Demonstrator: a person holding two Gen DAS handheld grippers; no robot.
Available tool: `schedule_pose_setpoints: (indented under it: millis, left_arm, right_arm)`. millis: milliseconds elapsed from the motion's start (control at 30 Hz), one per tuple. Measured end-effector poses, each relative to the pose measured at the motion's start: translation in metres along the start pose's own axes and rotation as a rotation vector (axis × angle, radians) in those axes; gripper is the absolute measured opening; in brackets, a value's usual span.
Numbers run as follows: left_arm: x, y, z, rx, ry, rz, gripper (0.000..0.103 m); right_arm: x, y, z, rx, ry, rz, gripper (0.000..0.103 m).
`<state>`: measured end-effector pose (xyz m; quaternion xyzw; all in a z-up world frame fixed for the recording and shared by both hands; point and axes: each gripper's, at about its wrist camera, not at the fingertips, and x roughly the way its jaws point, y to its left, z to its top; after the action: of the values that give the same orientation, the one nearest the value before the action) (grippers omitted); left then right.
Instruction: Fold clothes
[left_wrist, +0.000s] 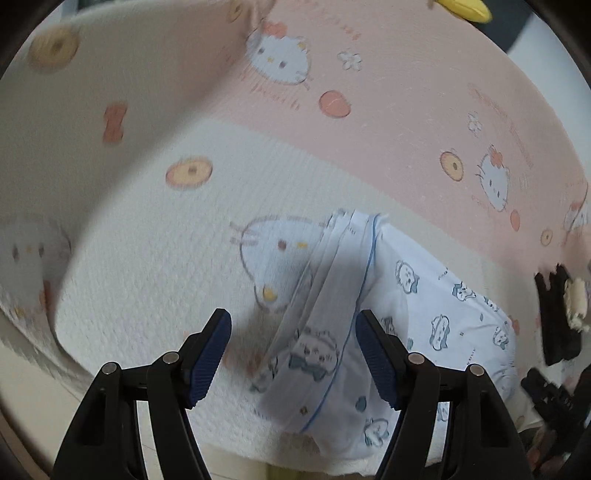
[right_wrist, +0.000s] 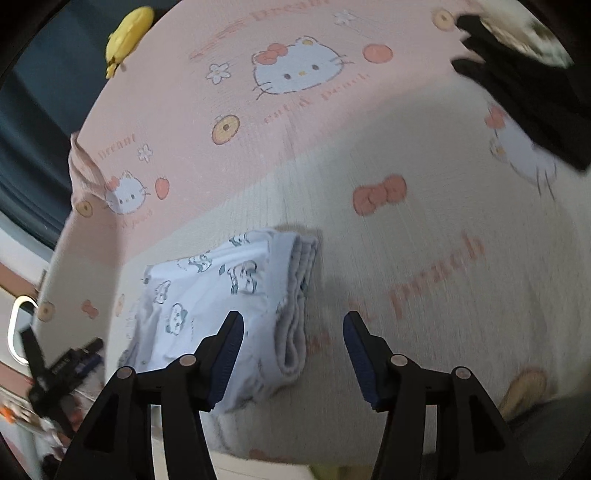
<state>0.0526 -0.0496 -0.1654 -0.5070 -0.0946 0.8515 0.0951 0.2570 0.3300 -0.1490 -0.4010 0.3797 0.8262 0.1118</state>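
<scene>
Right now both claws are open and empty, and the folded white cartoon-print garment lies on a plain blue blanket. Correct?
One thing is off: the blanket. The folded white cartoon-print garment lies on a pink and cream cat-print blanket, not a plain blue one, as the right wrist view shows. The rest holds: the left claw and the right claw are open and empty.

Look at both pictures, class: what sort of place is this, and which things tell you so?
Probably a bedroom: a cartoon-cat bedspread covers a soft, bed-like surface, a folded printed garment lies on it, and a yellow plush toy sits at its far edge.
</scene>
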Motion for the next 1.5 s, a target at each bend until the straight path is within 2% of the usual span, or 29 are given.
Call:
schedule_pose_setpoints:
  millis: [133,200,367,567,667,933,1133,1333,1400,1433,1467,1500]
  left_arm:
    - [-0.003,0.010,-0.014,-0.080,0.034,-0.034,0.068]
    - [-0.006,0.011,-0.019,-0.082,0.036,-0.047,0.068]
    - [-0.008,0.012,-0.030,-0.076,0.049,-0.065,0.068]
    - [0.006,0.025,-0.050,-0.194,0.120,-0.184,0.068]
    - [0.011,0.027,-0.059,-0.236,0.139,-0.207,0.068]
    - [0.015,0.020,-0.068,-0.266,0.088,-0.273,0.068]
    - [0.019,0.008,-0.070,-0.220,0.037,-0.254,0.068]
    - [0.027,0.006,-0.061,-0.260,0.020,-0.263,0.068]
    - [0.028,0.002,-0.060,-0.256,0.005,-0.224,0.061]
    - [0.029,0.000,-0.060,-0.250,-0.002,-0.199,0.044]
    - [0.029,-0.003,-0.061,-0.235,-0.008,-0.160,0.031]
    - [0.028,-0.006,-0.062,-0.212,-0.016,-0.126,0.029]
  right_arm:
    - [0.000,-0.018,-0.016,0.135,0.020,0.071,0.056]
    - [0.003,-0.022,-0.020,0.177,0.039,0.095,0.056]
    - [0.007,-0.016,-0.025,0.196,0.046,0.143,0.056]
    - [0.028,-0.007,-0.035,0.228,0.116,0.176,0.056]
    - [0.038,-0.006,-0.040,0.267,0.143,0.203,0.056]
    - [0.056,-0.004,-0.044,0.331,0.154,0.256,0.056]
    - [0.066,-0.009,-0.039,0.356,0.127,0.301,0.056]
    - [0.071,-0.010,-0.030,0.364,0.073,0.301,0.056]
    - [0.071,-0.004,-0.028,0.320,0.067,0.267,0.054]
    - [0.071,0.001,-0.026,0.278,0.064,0.227,0.046]
    - [0.070,0.006,-0.025,0.235,0.061,0.182,0.033]
    - [0.070,0.011,-0.024,0.187,0.059,0.130,0.027]
